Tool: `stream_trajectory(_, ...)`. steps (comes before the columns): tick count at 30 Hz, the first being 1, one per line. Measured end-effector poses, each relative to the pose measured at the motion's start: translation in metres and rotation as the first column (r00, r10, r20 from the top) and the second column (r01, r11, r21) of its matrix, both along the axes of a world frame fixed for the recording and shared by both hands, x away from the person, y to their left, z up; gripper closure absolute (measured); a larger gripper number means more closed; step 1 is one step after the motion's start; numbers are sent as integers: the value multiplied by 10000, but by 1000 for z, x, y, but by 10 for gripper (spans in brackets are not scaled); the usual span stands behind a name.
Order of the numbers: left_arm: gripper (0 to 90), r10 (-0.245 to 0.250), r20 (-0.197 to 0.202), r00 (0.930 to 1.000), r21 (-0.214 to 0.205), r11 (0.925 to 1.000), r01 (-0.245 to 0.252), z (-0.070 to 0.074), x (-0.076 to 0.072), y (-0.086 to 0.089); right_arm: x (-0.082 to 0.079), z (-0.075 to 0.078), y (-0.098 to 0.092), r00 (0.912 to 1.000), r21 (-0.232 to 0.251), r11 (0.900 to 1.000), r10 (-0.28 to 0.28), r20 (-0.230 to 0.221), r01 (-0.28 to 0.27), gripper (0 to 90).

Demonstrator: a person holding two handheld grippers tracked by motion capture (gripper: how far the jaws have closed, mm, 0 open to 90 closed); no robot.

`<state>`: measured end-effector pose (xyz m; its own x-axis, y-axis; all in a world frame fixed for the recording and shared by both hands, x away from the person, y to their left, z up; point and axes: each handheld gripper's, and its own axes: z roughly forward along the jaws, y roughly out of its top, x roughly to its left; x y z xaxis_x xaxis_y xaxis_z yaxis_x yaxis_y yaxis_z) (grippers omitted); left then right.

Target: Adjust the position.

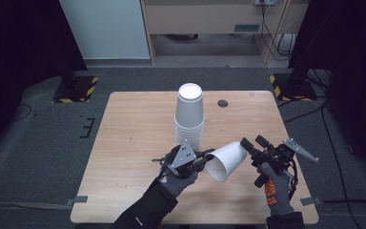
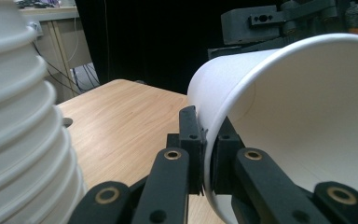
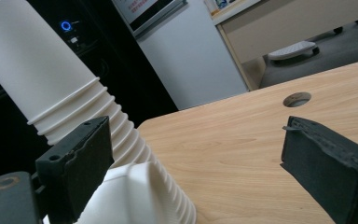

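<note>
- Your left gripper [image 1: 205, 158] has its fingers [image 2: 189, 135] clamped on the rim of a single white cup [image 1: 226, 160], one inside, one outside.
- That cup lies tilted above the surface [image 1: 133, 124], mouth toward you, just beside the cup stack [image 1: 189, 114].
- Your right gripper [image 3: 191, 158] has its fingers spread apart, gripping nothing, near the cup's base.

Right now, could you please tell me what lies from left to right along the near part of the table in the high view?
Left gripper, shut on the rim of the single paper cup → that cup, lying tilted → right gripper, jaws open.
</note>
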<state>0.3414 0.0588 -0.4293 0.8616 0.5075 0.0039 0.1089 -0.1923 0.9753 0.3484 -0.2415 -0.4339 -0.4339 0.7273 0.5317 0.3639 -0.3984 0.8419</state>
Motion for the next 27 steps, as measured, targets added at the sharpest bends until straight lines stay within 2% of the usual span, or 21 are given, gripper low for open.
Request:
stream_trajectory(6, 852, -1, -129, 9999, -5, 10000, 1, 3, -2, 13, 1, -1, -10, 9989, -531, 9975, -458, 86, 462, 99)
stream_trajectory(11, 852, -2, -242, 9997, -113, 9999, 0, 4, -4, 26, 0, -1, -17, 9952, -1500, 9839, -954, 198, 973, 101)
stream_trajectory(14, 853, 46, -259, 9997, -93, 9999, -49, 4, -6, 32, -1, -2, -19, 9945, -1755, 9789, -1023, 232, 1048, 102)
stream_trajectory(19, 852, 167, -331, 9993, -142, 9998, -172, 5, -8, 46, -2, -8, -21, 9953, -2487, 9639, -963, 80, 953, 106)
stream_trajectory(23, 852, 267, -430, 9987, -72, 9996, -270, 2, -11, 60, -2, -12, -23, 9953, -2843, 9542, -967, -2, 926, 109)
stream_trajectory(27, 852, 295, -597, 9978, -172, 9994, -306, -2, -13, 70, -3, -17, -25, 9959, -3043, 9489, -899, -85, 831, 109)
